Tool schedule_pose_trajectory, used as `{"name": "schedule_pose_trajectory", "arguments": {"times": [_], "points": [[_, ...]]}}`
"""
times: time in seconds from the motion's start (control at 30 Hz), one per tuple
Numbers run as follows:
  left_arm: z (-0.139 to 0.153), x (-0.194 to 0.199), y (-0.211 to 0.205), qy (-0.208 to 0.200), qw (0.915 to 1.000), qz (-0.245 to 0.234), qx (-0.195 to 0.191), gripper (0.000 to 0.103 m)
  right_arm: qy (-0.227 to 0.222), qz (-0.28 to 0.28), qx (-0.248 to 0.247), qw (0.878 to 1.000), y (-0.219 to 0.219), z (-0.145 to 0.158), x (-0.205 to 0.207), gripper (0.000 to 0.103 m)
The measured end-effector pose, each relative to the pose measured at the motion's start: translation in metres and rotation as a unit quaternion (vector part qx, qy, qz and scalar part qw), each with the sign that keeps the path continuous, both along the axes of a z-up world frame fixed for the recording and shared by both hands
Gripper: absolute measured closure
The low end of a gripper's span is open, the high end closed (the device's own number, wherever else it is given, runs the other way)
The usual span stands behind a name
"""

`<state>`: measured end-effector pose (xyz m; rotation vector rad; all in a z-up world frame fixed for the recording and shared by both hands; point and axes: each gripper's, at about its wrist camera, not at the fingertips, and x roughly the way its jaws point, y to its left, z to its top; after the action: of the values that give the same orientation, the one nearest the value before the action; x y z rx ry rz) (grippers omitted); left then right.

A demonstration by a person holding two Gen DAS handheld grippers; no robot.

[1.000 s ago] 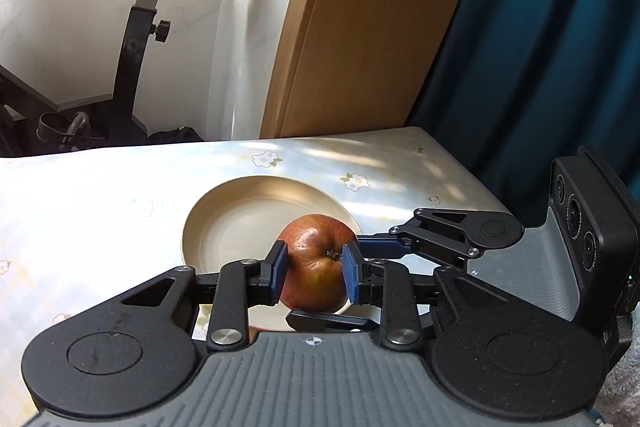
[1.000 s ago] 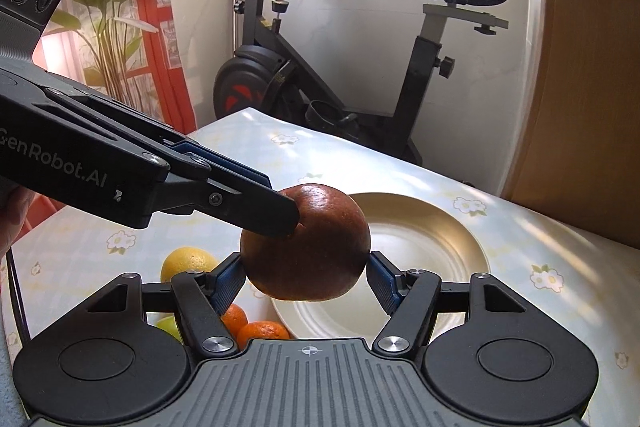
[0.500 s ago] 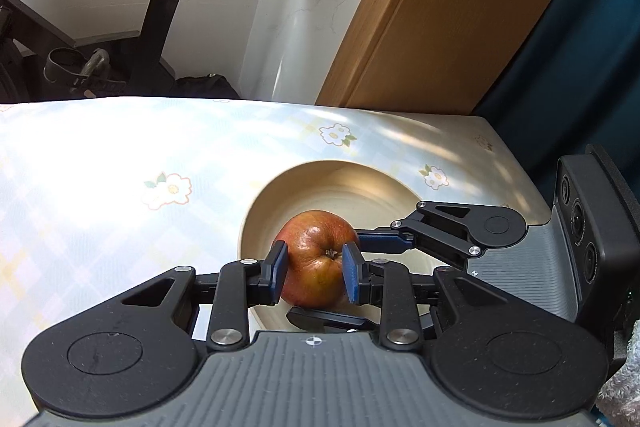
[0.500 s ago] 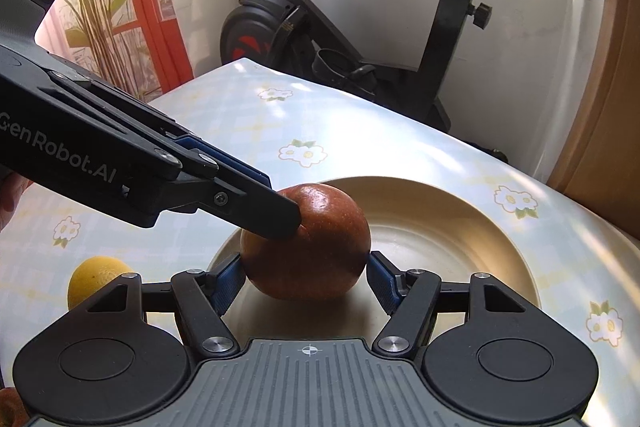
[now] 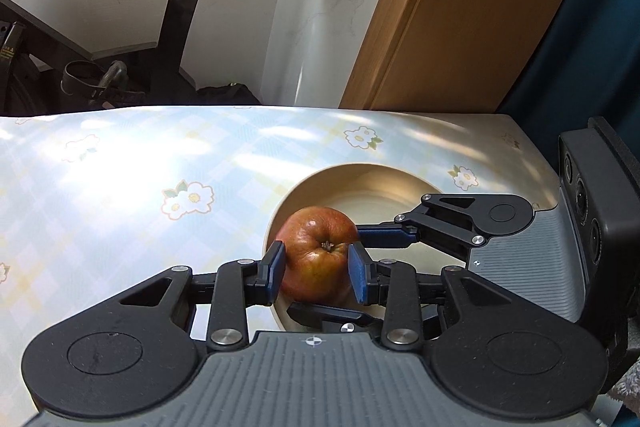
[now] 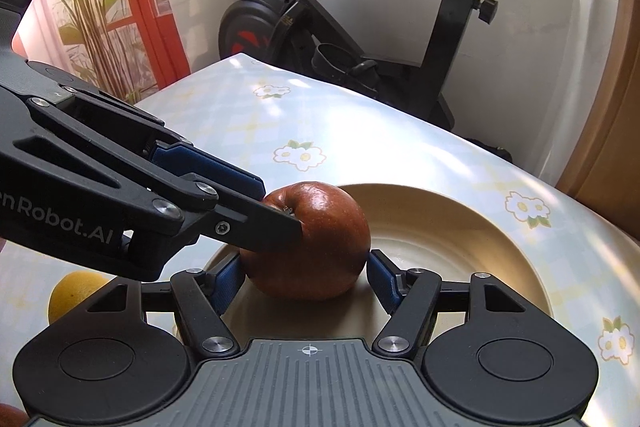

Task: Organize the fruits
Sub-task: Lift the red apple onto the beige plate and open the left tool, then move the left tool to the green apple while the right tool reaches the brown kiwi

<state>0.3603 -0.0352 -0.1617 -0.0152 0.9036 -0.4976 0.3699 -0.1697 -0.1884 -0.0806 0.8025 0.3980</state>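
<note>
The step in hand looks like setting the apple [image 6: 308, 239] down in the plate [image 6: 472, 239]. The left gripper [image 5: 316, 271] has just been opening, its blue pads [image 5: 276, 269] flanking the fruit and seemingly clear of its skin. The right gripper [image 6: 306, 277] stands half spread with the apple between its pads; the left pad seems to touch, the right shows a thin gap (hard to be sure). To do it well, both tools should part fully before backing off, so neither pad drags or rolls the apple. It rests near the plate's front edge, stem end turned toward the left gripper. The apple is dark red, glossy, yellowish by the stem. A yellow citrus [image 6: 76, 293] lies on the table [image 6: 360, 131] beside the plate.
</note>
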Motion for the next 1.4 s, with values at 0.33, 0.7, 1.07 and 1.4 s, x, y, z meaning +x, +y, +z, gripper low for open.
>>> {"name": "schedule_pose_trajectory", "arguments": {"times": [0.33,0.7,1.07,1.4], "points": [[0.030,-0.025,0.019,-0.039,0.9982,0.044,-0.015,0.063,-0.013,-0.038,0.015,0.999,-0.011,0.023,-0.032,0.041],[0.044,-0.104,0.053,-0.083,0.9908,0.099,-0.039,0.063,-0.055,-0.131,0.066,0.988,-0.030,0.037,-0.127,0.048],[0.030,-0.143,0.066,-0.058,0.9913,0.109,-0.045,0.063,-0.053,-0.183,0.012,0.982,-0.035,0.026,-0.183,0.051],[0.023,-0.147,0.070,-0.058,0.9898,0.123,-0.043,0.063,-0.024,-0.189,0.000,0.982,-0.039,0.011,-0.189,0.066]]}}
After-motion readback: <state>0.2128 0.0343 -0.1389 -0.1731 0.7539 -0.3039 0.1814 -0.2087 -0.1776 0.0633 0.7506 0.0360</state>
